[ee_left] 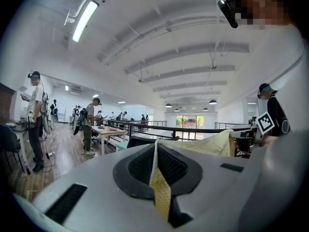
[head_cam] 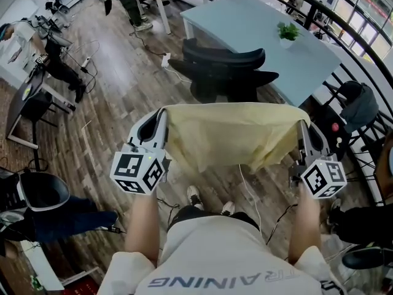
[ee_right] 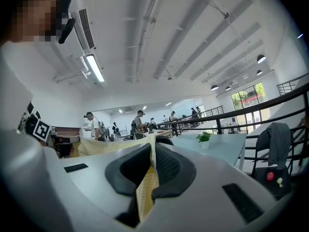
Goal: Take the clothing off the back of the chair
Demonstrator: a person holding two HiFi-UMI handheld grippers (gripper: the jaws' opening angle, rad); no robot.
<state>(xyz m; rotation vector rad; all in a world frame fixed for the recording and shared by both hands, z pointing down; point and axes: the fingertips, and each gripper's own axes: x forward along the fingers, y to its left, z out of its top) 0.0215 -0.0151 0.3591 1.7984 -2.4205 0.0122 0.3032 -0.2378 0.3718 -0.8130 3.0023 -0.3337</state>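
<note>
My left claw is clenched on one corner of the pale yellow garment and my right claw on the other. The cloth hangs stretched between them at centre frame and looks clear of the black office chair above. I judge the removal done, with only setting it down left. There's wood floor beneath and a pale blue tabletop at upper right.

R gripper jaws clamped on yellow cloth, plant on table beyond
</note>
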